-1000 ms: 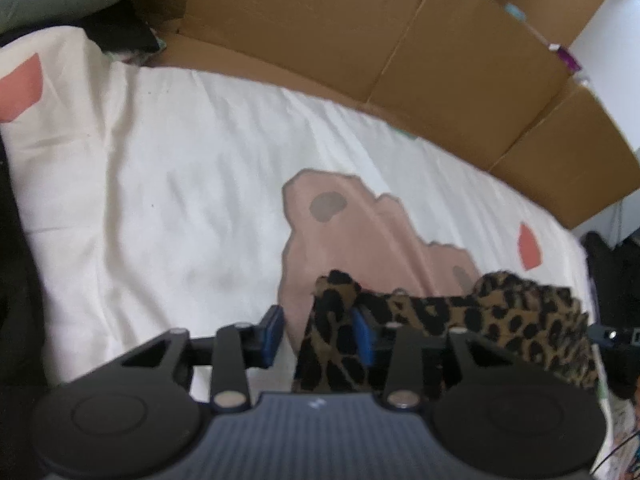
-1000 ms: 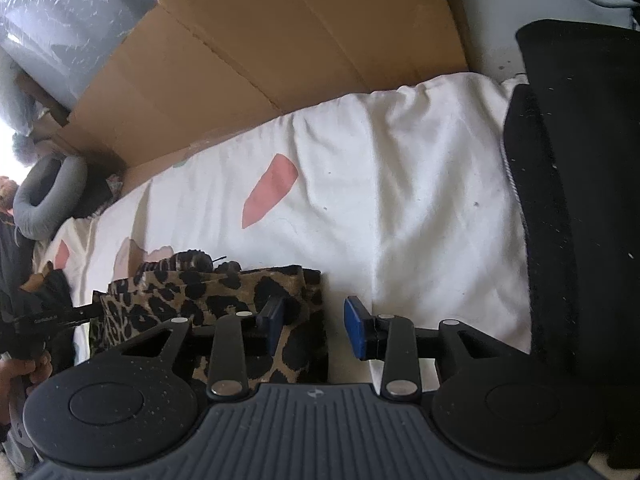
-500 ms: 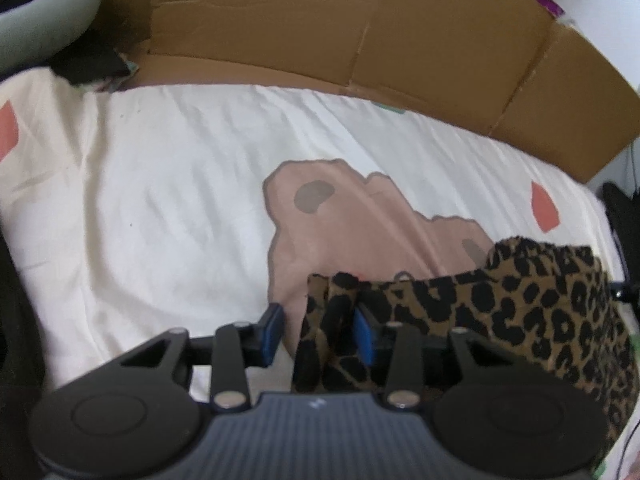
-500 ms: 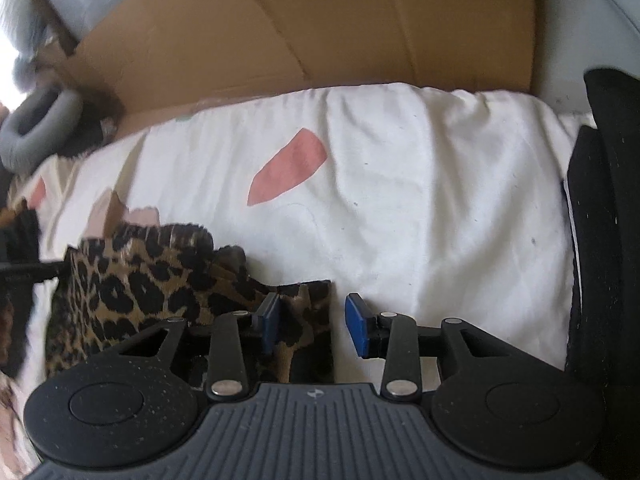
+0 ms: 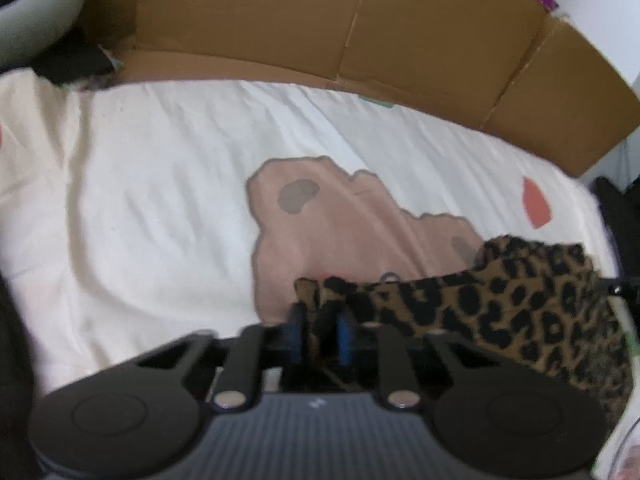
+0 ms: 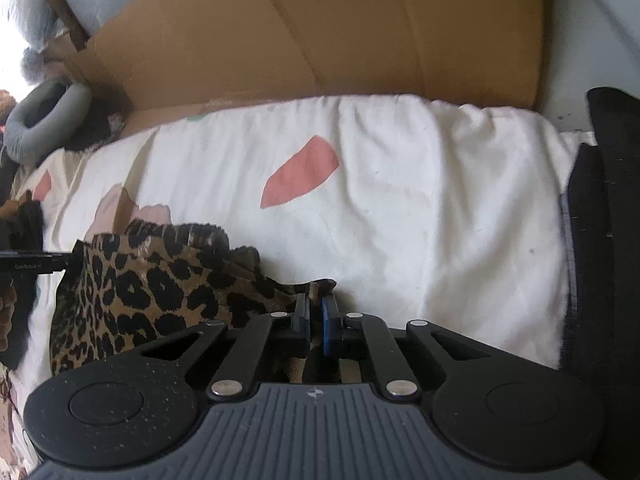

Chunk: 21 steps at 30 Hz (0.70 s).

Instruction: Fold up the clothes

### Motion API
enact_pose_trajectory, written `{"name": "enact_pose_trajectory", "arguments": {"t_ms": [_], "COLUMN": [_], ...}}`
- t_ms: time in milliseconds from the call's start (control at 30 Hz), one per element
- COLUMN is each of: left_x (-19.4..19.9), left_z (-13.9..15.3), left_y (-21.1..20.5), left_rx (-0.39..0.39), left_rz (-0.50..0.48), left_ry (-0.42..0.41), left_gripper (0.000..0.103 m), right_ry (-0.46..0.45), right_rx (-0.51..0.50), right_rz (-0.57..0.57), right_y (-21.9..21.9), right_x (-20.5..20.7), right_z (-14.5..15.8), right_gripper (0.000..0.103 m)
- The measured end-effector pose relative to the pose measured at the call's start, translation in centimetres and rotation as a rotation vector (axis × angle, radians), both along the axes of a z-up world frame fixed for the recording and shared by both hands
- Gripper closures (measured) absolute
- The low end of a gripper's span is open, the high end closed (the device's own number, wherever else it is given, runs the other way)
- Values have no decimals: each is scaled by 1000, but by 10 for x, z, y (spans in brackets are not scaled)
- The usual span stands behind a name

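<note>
A leopard-print garment (image 5: 520,300) lies bunched on a white bed sheet (image 5: 160,184) with pink and red shapes. My left gripper (image 5: 320,336) is shut on the garment's left corner, cloth pinched between its blue pads. In the right wrist view the same leopard-print garment (image 6: 152,284) stretches to the left, and my right gripper (image 6: 316,320) is shut on its right corner. The left gripper's tip (image 6: 36,266) shows at the far left edge of that view, at the garment's other end.
Brown cardboard panels (image 5: 360,28) stand along the far side of the bed. A dark cloth pile (image 6: 608,240) lies at the right edge. A grey ring-shaped cushion (image 6: 44,120) sits at the bed's far left corner. A person's hand (image 6: 6,320) shows at the left.
Both grippers have shut on the garment's corners; they stood open before. The garment now hangs stretched between them and the views have tilted slightly.
</note>
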<state>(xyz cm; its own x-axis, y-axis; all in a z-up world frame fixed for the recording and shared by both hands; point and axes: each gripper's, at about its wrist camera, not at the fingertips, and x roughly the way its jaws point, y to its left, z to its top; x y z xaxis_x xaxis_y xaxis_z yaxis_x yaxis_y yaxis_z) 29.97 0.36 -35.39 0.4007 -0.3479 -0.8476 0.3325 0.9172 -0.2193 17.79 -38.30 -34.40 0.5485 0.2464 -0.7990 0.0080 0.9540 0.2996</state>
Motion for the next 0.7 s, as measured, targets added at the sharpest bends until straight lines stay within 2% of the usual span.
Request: {"name": "enact_pose_trajectory", "arguments": {"t_ms": [200, 300, 533, 700], "left_x": [-13, -19, -11, -5], "left_z": [11, 27, 64, 65], "left_y": [1, 5, 10, 0], "left_rx": [-15, -35, -107, -98], "left_rz": [19, 30, 27, 19], "left_ry": [-49, -85, -143, -153], "left_gripper": [96, 96, 96, 96], "right_ry": [-69, -99, -160, -172], "right_rx": [23, 49, 49, 49], "right_rz": [-71, -118, -151, -173], "right_y": [-14, -19, -18, -22], "right_x": [-18, -28, -42, -43], "right_z": [22, 30, 50, 57], "right_gripper": [100, 101, 101, 101]}}
